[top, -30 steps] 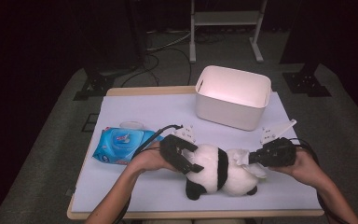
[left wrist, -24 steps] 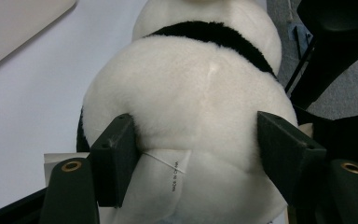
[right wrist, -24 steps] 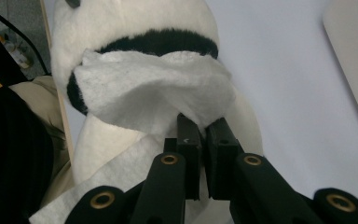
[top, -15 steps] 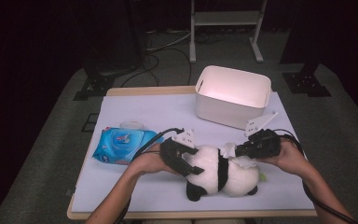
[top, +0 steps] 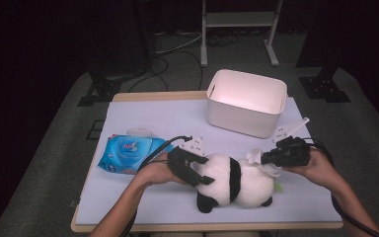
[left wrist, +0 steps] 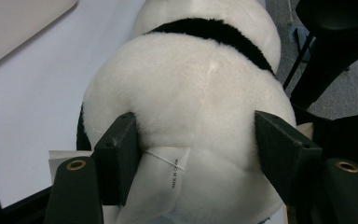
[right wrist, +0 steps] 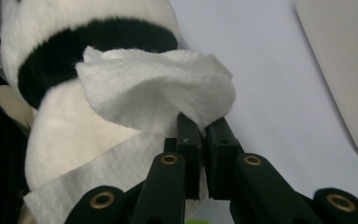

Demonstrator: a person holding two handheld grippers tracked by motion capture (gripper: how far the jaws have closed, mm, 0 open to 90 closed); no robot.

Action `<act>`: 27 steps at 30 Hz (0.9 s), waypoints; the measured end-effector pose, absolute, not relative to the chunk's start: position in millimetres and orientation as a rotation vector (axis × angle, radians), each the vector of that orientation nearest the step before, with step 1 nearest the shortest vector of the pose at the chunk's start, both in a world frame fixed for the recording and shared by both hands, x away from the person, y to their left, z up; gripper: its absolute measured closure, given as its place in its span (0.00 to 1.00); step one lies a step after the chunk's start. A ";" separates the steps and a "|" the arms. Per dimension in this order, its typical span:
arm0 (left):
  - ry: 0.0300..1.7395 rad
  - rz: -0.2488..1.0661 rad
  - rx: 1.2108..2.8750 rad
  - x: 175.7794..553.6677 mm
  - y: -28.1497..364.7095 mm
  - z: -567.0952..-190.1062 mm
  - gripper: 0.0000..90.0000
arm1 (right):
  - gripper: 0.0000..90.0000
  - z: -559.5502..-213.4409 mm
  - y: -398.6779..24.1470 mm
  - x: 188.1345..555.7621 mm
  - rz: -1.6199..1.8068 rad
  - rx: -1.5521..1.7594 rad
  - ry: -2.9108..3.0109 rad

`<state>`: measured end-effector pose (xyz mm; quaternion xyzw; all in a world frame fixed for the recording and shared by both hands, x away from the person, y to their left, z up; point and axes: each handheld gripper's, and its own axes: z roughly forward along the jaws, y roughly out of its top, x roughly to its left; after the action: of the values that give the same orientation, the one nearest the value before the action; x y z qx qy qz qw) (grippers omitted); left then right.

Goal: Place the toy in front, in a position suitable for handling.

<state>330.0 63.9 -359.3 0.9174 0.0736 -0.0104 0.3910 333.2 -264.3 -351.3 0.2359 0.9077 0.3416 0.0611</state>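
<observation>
From the high view, the plush panda [top: 234, 185] lay on its side on the white table [top: 143, 118], near the front edge. The left gripper [top: 193, 172] clamped one end of it, its jaws having just closed further. The right gripper [top: 269, 159] pressed a white wipe [top: 264, 163] against the other end — most of the wipe was hidden under the gripper. A white bin [top: 246, 101] stood behind, a blue wipes pack [top: 131, 154] to the left.

In the left gripper view, the jaws sank into the panda's [left wrist: 186, 93] white fur on both sides; its head was cut off by the frame.

In the right gripper view, the right gripper [right wrist: 204, 135] was clenched on the wipe [right wrist: 154, 95], which draped over the panda's [right wrist: 74, 126] body — whether the cloth touched the black band was hard to tell.
</observation>
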 end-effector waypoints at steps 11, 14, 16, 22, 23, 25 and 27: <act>0.214 -0.036 2.310 331.1 65.2 -362.6 0.37 | 0.95 -364.6 -295.6 317.7 1.083 0.802 2.729; 0.217 -0.034 2.307 330.7 65.2 -363.2 0.36 | 0.95 -361.1 -292.1 316.3 1.090 0.775 2.732; 0.215 -0.029 2.312 330.4 64.3 -362.6 0.36 | 0.95 -357.0 -286.4 315.9 1.086 0.751 2.736; 0.215 -0.025 2.319 330.9 62.1 -360.9 0.35 | 0.95 -345.1 -260.4 313.5 1.097 0.643 2.755; 0.211 -0.020 2.321 330.9 61.5 -360.5 0.35 | 0.95 -344.1 -254.4 313.2 1.100 0.621 2.763; 0.211 -0.016 2.328 331.2 61.0 -359.8 0.35 | 0.95 -342.2 -242.0 312.7 1.080 0.579 2.775; 0.212 -0.012 2.332 331.0 60.6 -359.2 0.35 | 0.95 -340.3 -230.7 312.4 1.085 0.531 2.788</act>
<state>331.0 60.6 -359.2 0.9173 0.0833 -0.0048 0.3893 312.4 -230.7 -340.3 0.1746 0.9164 0.3566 0.0518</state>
